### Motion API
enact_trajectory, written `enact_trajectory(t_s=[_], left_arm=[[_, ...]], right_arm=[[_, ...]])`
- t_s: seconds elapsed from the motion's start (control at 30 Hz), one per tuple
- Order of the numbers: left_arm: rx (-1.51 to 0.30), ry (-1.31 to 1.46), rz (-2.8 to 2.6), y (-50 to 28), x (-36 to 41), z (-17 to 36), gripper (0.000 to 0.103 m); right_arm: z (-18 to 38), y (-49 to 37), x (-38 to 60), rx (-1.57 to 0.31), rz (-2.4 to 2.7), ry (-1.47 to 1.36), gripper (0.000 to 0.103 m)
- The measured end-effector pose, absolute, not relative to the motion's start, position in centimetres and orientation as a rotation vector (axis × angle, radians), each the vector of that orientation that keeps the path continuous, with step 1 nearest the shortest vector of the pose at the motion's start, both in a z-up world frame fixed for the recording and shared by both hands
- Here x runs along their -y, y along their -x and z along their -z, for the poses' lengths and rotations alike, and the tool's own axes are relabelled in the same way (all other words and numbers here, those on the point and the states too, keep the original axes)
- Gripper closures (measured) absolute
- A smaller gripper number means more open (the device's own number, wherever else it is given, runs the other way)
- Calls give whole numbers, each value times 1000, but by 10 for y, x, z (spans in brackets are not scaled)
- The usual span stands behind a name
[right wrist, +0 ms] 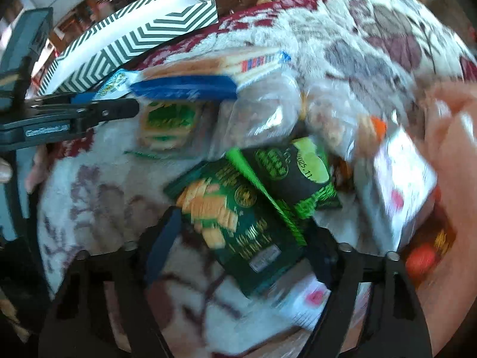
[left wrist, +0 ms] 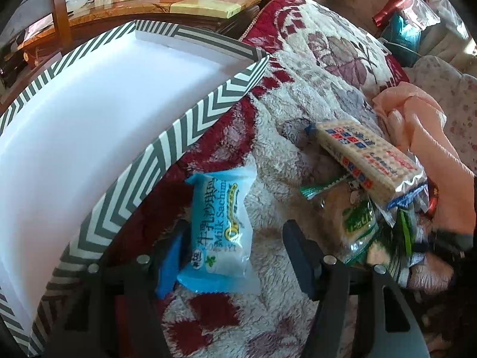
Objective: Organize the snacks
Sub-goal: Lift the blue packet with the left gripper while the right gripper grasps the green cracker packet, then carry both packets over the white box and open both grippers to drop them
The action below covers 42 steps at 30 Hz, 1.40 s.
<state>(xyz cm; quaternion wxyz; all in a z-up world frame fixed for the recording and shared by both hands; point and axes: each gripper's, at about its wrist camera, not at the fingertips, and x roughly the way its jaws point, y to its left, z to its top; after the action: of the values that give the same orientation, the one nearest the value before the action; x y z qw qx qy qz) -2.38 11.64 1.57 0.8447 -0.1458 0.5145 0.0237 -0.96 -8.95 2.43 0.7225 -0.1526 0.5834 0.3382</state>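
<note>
The left wrist view is filled on its left by a striped box with a white inside, set on a flowered fleece blanket. Just beside the box's near wall, on the blanket, a light blue Milk Sachima packet is seen lying between the fingers of the left gripper. The blue pad of one finger is at the packet's edge nearest the box, while the other finger is held clear of the packet with blanket showing in the gap, so the claw is spread and nothing is pinched. Farther from the box, a wafer pack is propped on a heap of other wrapped snacks, with a peach plastic bag beyond it.

In the right wrist view, much blurred, the striped box is seen at the far upper left. Well away from the box, a dark green cracker packet lies between the fingers of the right gripper. Whether the pads are pressed on it cannot be told through the blur. A second green packet lies just behind it, and a white packet is seen on the side away from the box. The left gripper is seen nearer the box.
</note>
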Motion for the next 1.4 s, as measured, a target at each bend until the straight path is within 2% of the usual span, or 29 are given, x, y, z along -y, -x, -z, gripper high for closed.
enact_trajectory(t_s=[0.27, 0.5, 0.53, 0.57, 0.6, 0.67, 0.73, 1.4], left_arm=[[-1096, 359, -47, 26, -125, -15, 31], [-1102, 328, -69, 16, -119, -13, 32], [-1101, 316, -73, 16, -118, -13, 34], [-1101, 296, -85, 16, -117, -12, 43], [-1098, 278, -95, 17, -117, -13, 51], [-1092, 267, -100, 20, -118, -16, 66], [-1088, 262, -89, 25, -119, -19, 70], [-999, 210, -39, 64, -113, -72, 69]], right_arm=[[-42, 25, 82, -1188, -686, 258, 39], [-24, 26, 69, -1178, -630, 295, 39], [-21, 23, 73, -1182, -616, 285, 40], [-19, 23, 74, -1176, -603, 272, 43], [-19, 24, 76, -1164, -587, 267, 52], [-20, 23, 79, -1155, -570, 264, 58], [-21, 25, 83, -1164, -570, 261, 59], [-79, 58, 72, -1049, -635, 180, 59]])
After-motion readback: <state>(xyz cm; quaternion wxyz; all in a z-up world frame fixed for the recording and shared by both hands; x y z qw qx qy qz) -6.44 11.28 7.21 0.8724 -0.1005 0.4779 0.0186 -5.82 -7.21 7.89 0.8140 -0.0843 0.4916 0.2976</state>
